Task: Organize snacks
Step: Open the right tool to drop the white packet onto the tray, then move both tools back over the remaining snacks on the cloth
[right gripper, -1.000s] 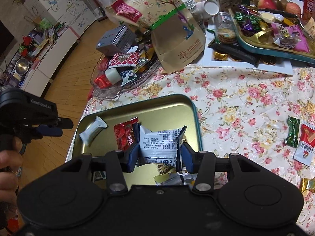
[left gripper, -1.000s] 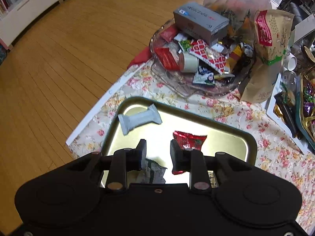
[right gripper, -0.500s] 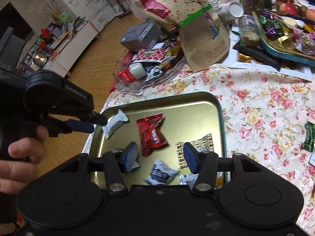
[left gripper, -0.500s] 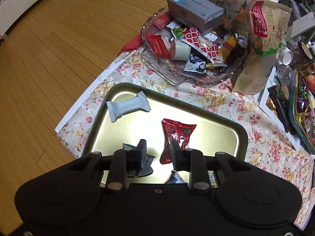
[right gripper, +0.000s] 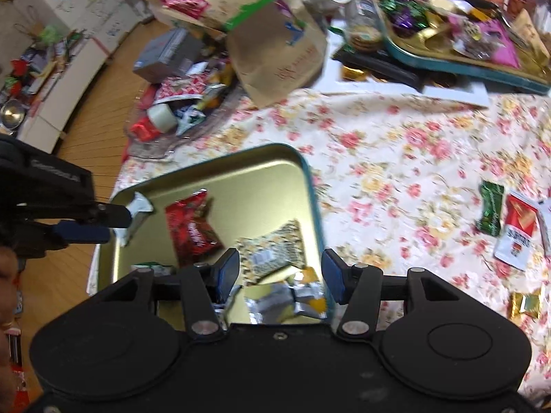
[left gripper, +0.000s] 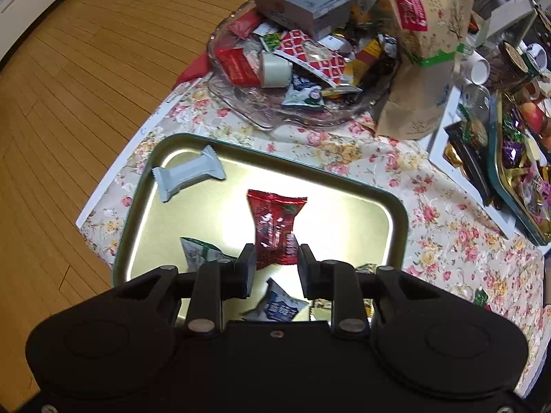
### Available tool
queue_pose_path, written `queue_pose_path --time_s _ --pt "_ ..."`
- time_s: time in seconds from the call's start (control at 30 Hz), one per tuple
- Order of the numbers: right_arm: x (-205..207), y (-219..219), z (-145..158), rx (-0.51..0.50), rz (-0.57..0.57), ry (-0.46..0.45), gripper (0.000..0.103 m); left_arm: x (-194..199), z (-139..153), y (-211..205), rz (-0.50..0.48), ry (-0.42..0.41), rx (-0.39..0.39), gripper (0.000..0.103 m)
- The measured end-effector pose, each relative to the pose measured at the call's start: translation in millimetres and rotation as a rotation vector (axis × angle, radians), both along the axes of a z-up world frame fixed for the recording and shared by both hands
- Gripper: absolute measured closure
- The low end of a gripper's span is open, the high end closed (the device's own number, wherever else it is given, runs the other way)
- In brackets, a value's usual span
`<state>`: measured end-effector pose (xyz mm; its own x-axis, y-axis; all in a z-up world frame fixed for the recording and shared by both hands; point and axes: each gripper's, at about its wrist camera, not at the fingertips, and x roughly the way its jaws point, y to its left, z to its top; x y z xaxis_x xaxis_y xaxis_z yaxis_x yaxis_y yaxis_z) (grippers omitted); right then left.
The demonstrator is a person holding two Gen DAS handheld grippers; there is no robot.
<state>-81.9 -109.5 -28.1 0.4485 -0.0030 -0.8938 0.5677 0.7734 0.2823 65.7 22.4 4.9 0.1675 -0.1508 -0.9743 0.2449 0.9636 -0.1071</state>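
Gold-coloured metal, glossy and round-cornered with a teal rim, the tin tray (left gripper: 396, 206) lies on your flowered tablecloth (right gripper: 396, 158) and already holds several wrappers. Loose snacks wait on the cloth to the right of the tray: a green foil candy (right gripper: 490, 211) and a red-and-white sachet (right gripper: 518, 229), both lying long axis away from you. They sit nearer your right gripper (right gripper: 280, 272), well off to its right side, so I judge that hand suits the next pick. Its blue-padded jaws stand about half apart and hold nothing, above a patterned flat packet (right gripper: 272, 251) and crumpled silver foil (right gripper: 286, 301). Your left gripper (left gripper: 277, 263) hangs over the tray, jaws half apart and empty; the crinkled red packet (left gripper: 275, 220) lies just ahead of them, pointing away.
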Motion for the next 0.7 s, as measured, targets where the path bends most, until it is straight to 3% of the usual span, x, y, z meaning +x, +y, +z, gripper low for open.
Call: queue_pose_path --time_s 0.7 --pt "-54.4 -71.8 -17.4 -0.032 -0.157 0.112 0.047 -69.8 2.7 -97.6 -0.288 0.011 0.022 0.068"
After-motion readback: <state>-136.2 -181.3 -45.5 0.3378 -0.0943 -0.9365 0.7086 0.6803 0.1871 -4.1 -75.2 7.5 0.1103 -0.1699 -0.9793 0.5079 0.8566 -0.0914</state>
